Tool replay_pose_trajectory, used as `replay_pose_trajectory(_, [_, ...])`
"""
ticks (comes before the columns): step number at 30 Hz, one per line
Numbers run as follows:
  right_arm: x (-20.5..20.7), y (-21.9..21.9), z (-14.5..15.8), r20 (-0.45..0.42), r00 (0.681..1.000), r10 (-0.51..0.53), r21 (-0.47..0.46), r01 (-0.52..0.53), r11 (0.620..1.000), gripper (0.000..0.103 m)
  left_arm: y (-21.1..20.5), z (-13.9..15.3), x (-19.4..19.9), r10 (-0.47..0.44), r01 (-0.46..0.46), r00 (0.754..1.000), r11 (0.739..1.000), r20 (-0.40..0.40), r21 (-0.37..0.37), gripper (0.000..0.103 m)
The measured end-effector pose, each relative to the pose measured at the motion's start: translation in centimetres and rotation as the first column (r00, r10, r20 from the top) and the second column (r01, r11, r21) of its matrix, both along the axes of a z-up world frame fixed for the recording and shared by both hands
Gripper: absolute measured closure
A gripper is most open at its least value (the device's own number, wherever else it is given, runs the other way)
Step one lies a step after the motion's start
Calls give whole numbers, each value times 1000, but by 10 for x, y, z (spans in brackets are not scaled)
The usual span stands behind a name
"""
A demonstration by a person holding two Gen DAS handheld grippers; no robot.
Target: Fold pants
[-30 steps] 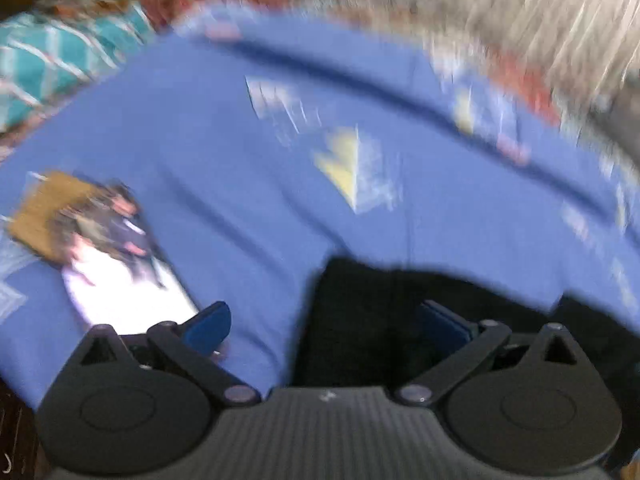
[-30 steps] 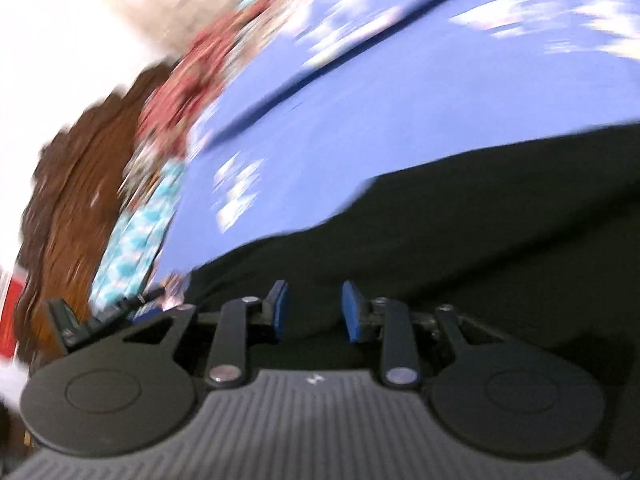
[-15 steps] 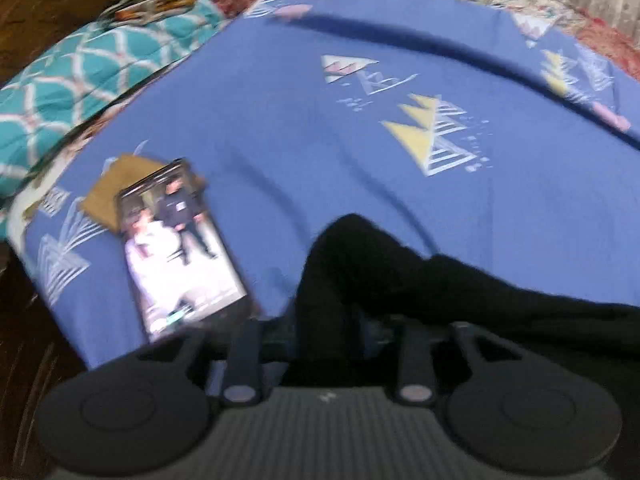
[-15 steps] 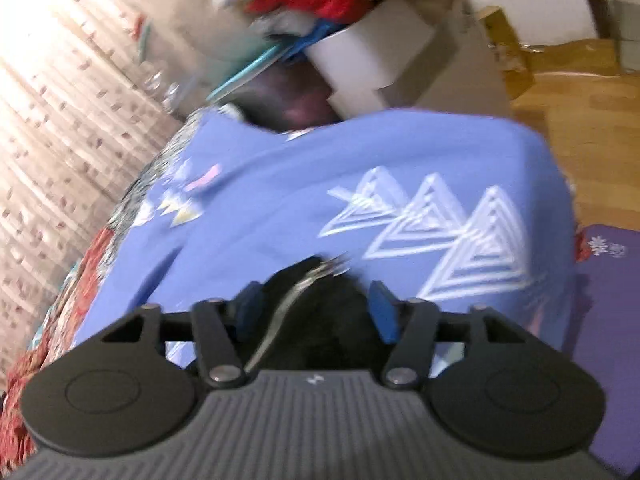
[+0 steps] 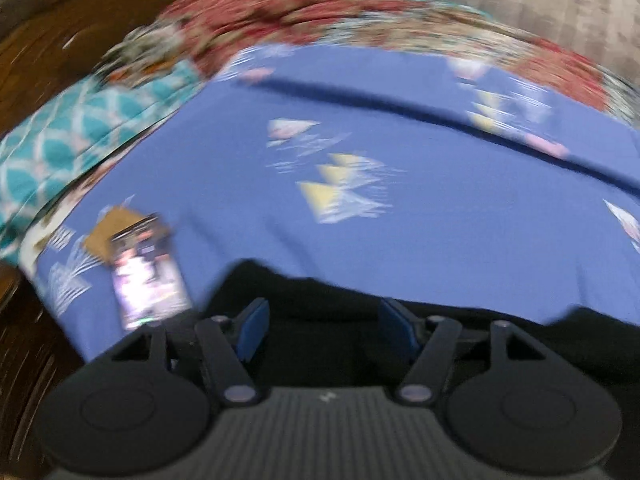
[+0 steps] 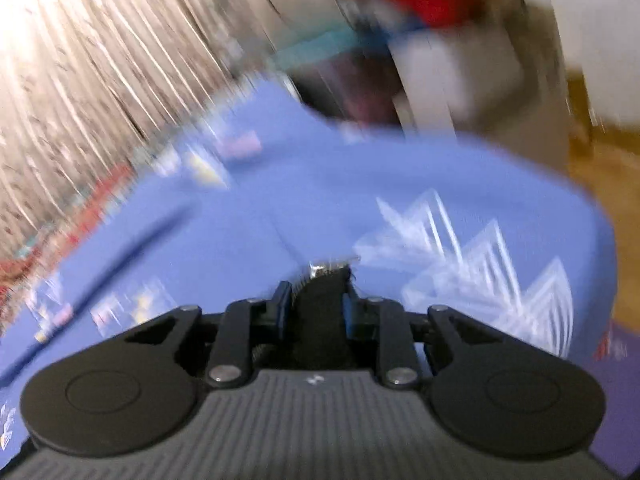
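Observation:
Black pants (image 5: 304, 284) lie on a blue bedsheet (image 5: 400, 220) printed with triangles. In the left wrist view my left gripper (image 5: 324, 320) hovers over one end of them. Its jaws are opening, and the blue pads (image 5: 252, 320) stand apart with dark cloth under and between them, not pressed. In the right wrist view my right gripper (image 6: 315, 297) is closing, pinching a bunched fold of the pants (image 6: 320, 332). A small metal fastener (image 6: 320, 270) sticks out past the tips. Both views are blurred by motion.
A phone (image 5: 148, 280) with a lit screen lies on a brown card (image 5: 108, 232) left of the pants. A teal quilt (image 5: 80, 132) and red floral bedding (image 5: 280, 12) border the sheet. Curtain (image 6: 80, 60), stacked boxes (image 6: 440, 60), wood floor (image 6: 600, 168) and a purple mat (image 6: 616, 380) surround the bed corner.
The left jaws closed on the pants' end, then spread apart again as the hand pulled back and up. The right gripper swung toward the bed's corner and closed on the black cloth.

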State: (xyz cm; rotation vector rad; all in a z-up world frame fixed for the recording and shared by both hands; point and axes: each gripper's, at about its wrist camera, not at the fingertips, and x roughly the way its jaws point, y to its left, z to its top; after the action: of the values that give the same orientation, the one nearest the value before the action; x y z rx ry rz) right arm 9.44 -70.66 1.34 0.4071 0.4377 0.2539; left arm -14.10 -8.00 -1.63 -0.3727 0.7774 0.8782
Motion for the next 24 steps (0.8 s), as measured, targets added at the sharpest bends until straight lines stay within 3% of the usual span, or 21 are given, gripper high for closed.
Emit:
replay_pose_trajectory(2, [6, -4, 2, 38, 999, 36, 38, -38, 999, 76, -20, -7, 22, -43, 43, 999, 999, -28, -13, 40])
replay_pose_trajectory(3, [16, -2, -3, 0, 999, 39, 20, -39, 999, 74, -27, -13, 32, -63, 61, 997, 998, -48, -32, 40])
replay_pose_trajectory(4, [31, 0, -13, -68, 997, 36, -20, -38, 999, 64, -34, -21, 42, -80, 76, 994, 996, -71, -48, 41])
replay_pose_trajectory(6, [52, -6, -34, -201, 979, -39, -108, 18, 994, 60, -46, -33, 55, -94, 86, 989, 993, -115, -76, 41])
replay_pose_trajectory(7, [51, -19, -39, -211, 976, -63, -50, 53, 997, 60, -50, -36, 57, -107, 96, 988, 991, -113, -96, 41])
replay_pose_trajectory(8, [43, -38, -44, -208, 975, -72, 69, 88, 994, 60, -56, -36, 57, -123, 112, 987, 987, -103, -112, 41])
replay_pose_trajectory(10, [19, -78, -53, -184, 981, -66, 311, 122, 943, 58, -65, -33, 57, -160, 151, 983, 983, -87, -107, 41])
replay_pose_trajectory(13, [-12, -112, -66, -162, 984, -76, 460, 144, 876, 53, -83, -23, 60, -212, 206, 976, 974, -54, -93, 41])
replay_pose_trajectory(17, [-34, -115, -77, -152, 988, 1, 548, 83, 832, 53, -102, -14, 72, -300, 299, 954, 948, 7, -109, 41])
replay_pose_trajectory(21, [-31, -95, -80, -162, 985, 61, 541, 37, 840, 51, -122, -24, 87, -388, 385, 921, 905, 20, -180, 42])
replay_pose_trajectory(24, [-21, -75, -83, -210, 975, 70, 511, 48, 858, 49, -132, -43, 91, -406, 390, 913, 893, -30, -226, 42])
